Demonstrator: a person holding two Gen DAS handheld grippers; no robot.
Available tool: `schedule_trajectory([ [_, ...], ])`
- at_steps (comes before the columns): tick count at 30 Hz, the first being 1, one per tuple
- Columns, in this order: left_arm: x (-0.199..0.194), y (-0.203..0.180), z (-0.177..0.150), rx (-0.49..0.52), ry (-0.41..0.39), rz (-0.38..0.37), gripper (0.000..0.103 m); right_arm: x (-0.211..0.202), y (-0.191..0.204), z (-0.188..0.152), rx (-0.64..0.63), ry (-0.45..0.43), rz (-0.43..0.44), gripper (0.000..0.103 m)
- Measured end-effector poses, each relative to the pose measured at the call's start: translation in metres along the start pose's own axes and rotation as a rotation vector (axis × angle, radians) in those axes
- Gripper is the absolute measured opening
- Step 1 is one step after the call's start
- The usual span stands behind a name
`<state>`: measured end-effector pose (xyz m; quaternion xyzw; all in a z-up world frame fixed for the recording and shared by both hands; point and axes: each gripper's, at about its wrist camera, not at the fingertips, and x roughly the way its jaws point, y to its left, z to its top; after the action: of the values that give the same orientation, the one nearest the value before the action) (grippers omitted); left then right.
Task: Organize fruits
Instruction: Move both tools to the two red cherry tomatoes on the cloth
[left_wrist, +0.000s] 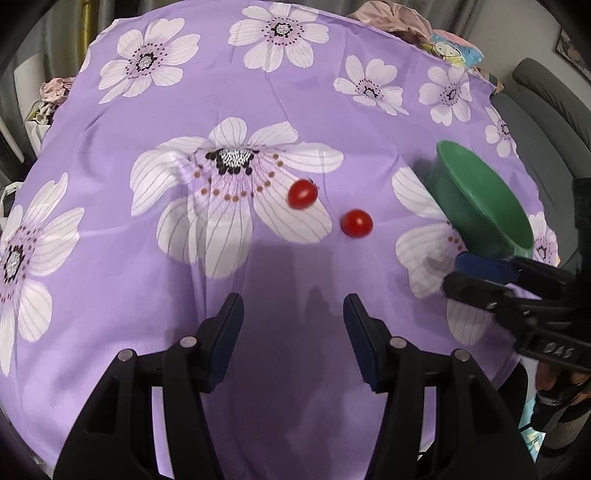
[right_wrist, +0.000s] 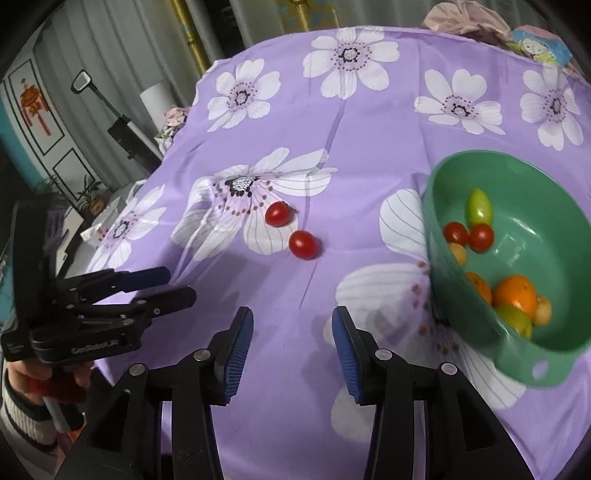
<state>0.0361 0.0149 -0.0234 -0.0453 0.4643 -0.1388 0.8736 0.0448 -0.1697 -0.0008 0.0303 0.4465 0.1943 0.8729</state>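
Two red cherry tomatoes (right_wrist: 278, 213) (right_wrist: 303, 244) lie on the purple flowered cloth (right_wrist: 280, 122), near each other but not touching, left of the green bowl (right_wrist: 561, 258). The bowl already holds oranges, small tomatoes and a green fruit, so most fruits seem collected and these two remain. The left gripper (left_wrist: 293, 325) and the right gripper (right_wrist: 293, 332) both have their fingers spread and hold nothing

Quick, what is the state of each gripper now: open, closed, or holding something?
Left gripper: open, holding nothing.
Right gripper: open, holding nothing.
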Motion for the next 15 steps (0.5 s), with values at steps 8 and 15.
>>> schedule_trajectory([
  [8,0.024,0.001,0.034,0.048,0.017,-0.005,0.055,0.036,-0.004,0.023,-0.01,0.051,-0.023,0.045],
  [15,0.05,0.001,0.06,0.084,0.059,-0.013,0.054,0.058,-0.008,0.037,-0.031,0.081,-0.043,0.045],
])
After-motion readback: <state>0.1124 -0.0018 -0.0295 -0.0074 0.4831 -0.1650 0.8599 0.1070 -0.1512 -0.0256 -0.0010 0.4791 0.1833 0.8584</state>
